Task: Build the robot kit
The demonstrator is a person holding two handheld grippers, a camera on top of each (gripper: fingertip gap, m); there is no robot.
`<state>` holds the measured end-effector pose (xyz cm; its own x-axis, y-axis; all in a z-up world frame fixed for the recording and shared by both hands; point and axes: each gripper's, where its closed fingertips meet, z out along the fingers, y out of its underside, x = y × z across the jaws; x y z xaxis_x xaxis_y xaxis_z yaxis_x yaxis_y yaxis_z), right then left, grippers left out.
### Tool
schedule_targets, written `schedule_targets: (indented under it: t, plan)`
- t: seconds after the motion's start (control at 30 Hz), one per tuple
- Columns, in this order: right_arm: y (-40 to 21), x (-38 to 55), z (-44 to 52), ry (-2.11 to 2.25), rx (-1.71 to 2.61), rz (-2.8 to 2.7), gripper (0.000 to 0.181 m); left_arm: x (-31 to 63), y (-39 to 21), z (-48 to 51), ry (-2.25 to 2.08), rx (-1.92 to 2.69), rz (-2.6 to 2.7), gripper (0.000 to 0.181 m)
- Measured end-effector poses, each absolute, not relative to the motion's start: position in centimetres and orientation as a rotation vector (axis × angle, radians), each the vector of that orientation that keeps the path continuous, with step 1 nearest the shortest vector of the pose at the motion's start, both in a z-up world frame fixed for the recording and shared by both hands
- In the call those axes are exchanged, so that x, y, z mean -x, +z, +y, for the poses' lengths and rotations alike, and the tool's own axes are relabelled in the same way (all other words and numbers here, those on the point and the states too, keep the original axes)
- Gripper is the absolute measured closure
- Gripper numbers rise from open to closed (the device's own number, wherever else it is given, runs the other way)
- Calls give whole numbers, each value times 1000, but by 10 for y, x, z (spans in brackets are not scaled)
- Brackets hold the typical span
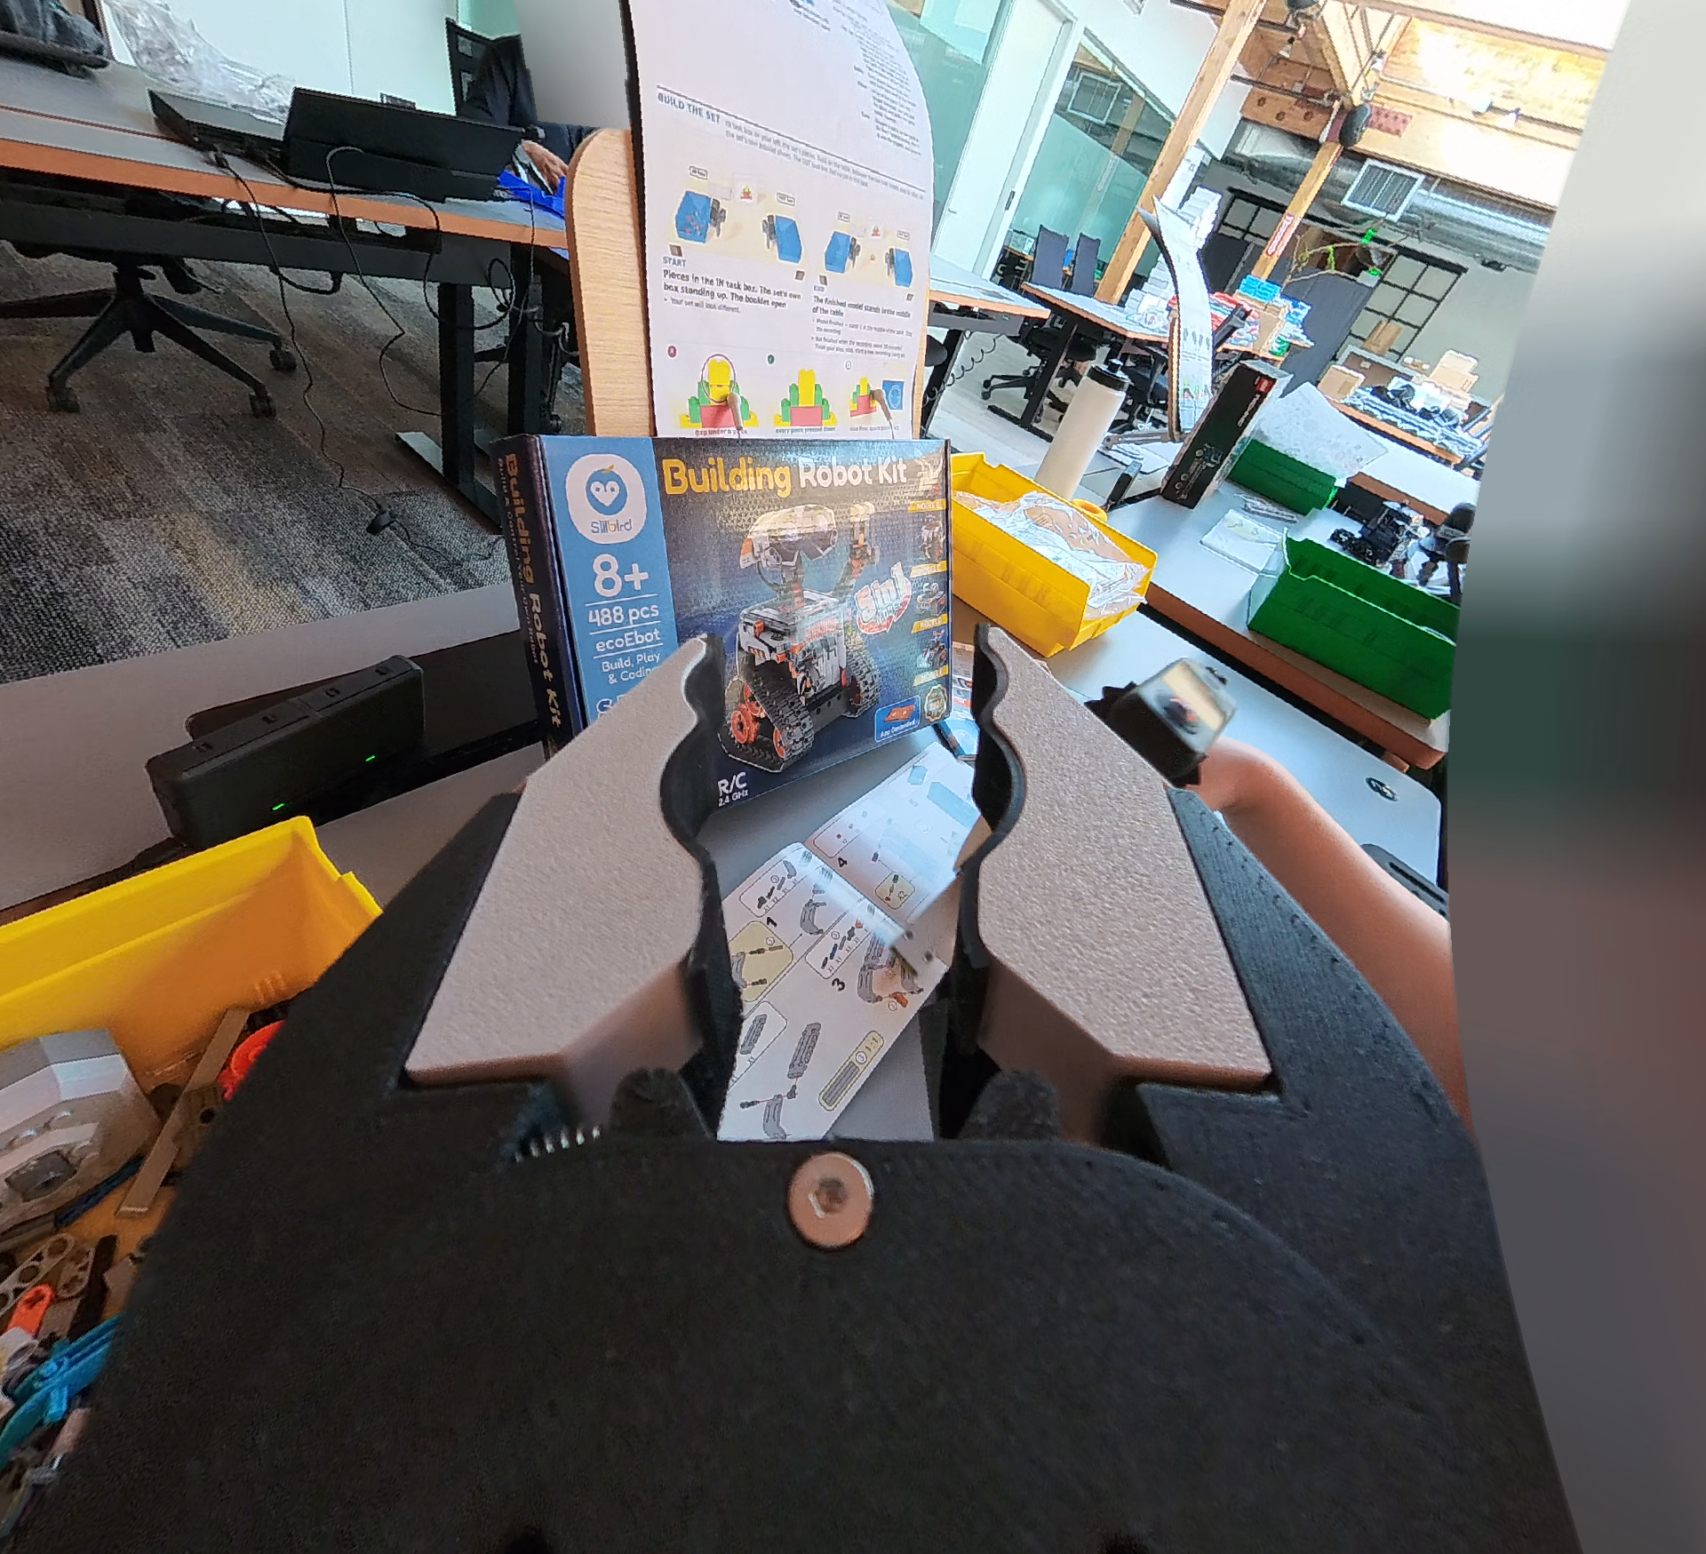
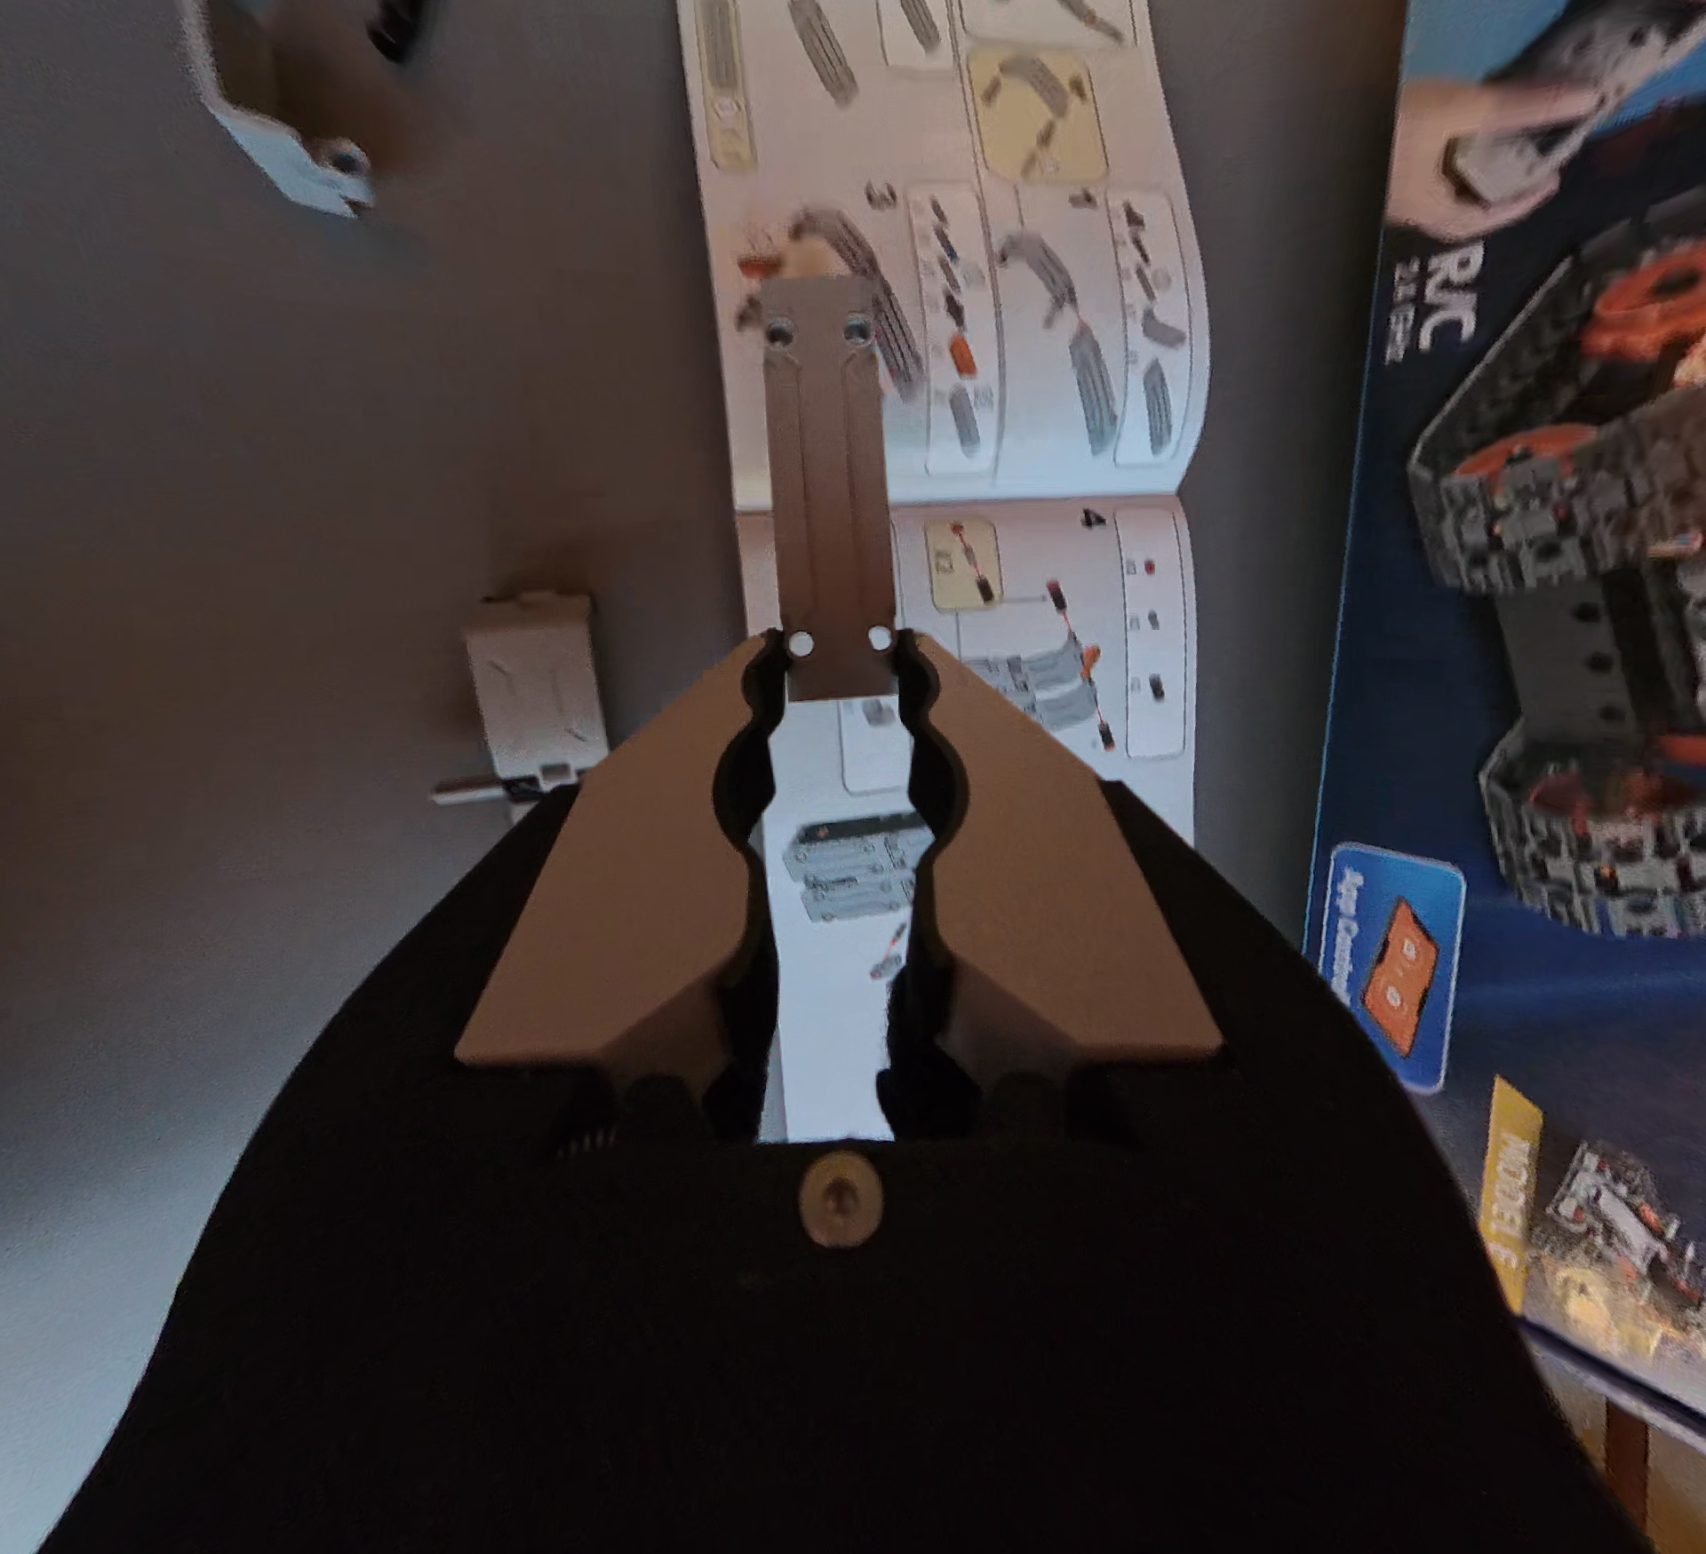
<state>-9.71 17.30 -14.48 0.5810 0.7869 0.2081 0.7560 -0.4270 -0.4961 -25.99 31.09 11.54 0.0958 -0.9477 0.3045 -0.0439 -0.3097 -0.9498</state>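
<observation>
Right wrist view: right gripper [image 2: 838,651] clamps flat grey piece [image 2: 829,476] over instruction booklet [image 2: 1062,365]; left gripper [image 1: 845,679] apart, empty, facing kit box [image 1: 794,577].

Left wrist cam sits high, looking level past its fingers [image 1: 591,854] across the room. Right wrist cam points almost straight down, close over the surface [image 2: 462,439]. Both catch the open booklet [image 1: 831,937] [image 2: 1043,365] and kit box [image 1: 738,587] [image 2: 1523,587] beyond the fingers.

Kit box [image 2: 1523,587] cut off, blurred.
</observation>
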Motion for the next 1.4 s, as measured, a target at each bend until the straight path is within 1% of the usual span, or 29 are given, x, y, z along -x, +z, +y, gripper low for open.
schedule_targets:
  t: [0.17, 0.33, 0.47, 1.0, 1.23, 1.4]
  plan:
    - [-129, 144, 169, 170, 2190, -1321, 158, 258, 114, 310, -1338, 1526, 1029, 129]
    - [-145, 163, 162, 205, 2277, -1386, 159, 259, 114, 310, -1342, 1524, 1032, 129]
    - [-159, 166, 158, 241, 2344, -1397, 159, 260, 115, 309, -1343, 1520, 1033, 129]
    - [-178, 169, 151, 320, 2420, -1416, 159, 261, 115, 309, -1342, 1525, 1035, 129]
    - [-178, 170, 149, 371, 2430, -1382, 157, 260, 114, 308, -1338, 1527, 1041, 129]
    - [-174, 169, 149, 388, 2408, -1374, 153, 260, 113, 308, -1337, 1530, 1045, 129]
